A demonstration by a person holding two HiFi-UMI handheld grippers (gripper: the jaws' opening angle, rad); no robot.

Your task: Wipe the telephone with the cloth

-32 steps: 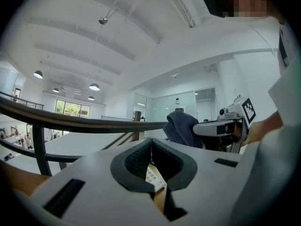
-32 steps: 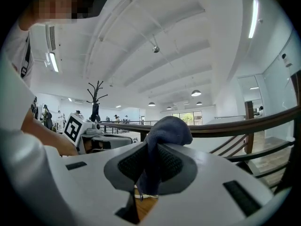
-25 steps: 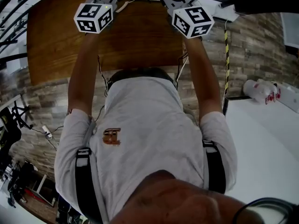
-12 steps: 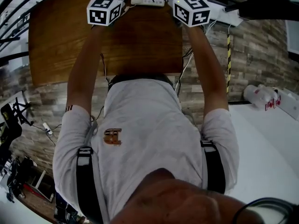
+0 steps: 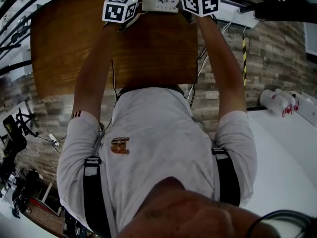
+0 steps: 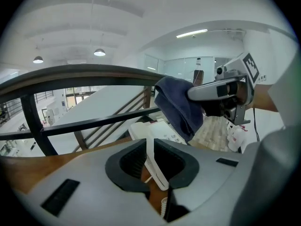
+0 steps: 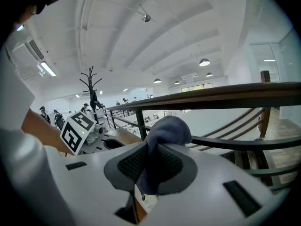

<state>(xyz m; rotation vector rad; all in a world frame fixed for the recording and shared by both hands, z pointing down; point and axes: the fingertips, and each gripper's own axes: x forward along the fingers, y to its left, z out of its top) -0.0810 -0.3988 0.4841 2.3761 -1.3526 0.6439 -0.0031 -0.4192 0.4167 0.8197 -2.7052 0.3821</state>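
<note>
Top centre of head view: telephone (image 5: 159, 3) at far edge of wooden surface (image 5: 148, 48). Left gripper (image 6: 153, 166) clamped on thin white part, likely handset (image 6: 149, 147), with coiled cord below. Right gripper (image 7: 153, 167) clamped on blue cloth (image 7: 162, 131), hanging over telephone; contact unclear.

Risks: cord tug dragging telephone off far edge; hanging cloth fold catching on buttons.

Railing (image 6: 94, 121) close behind. Open room only lower down, on bare wood.
</note>
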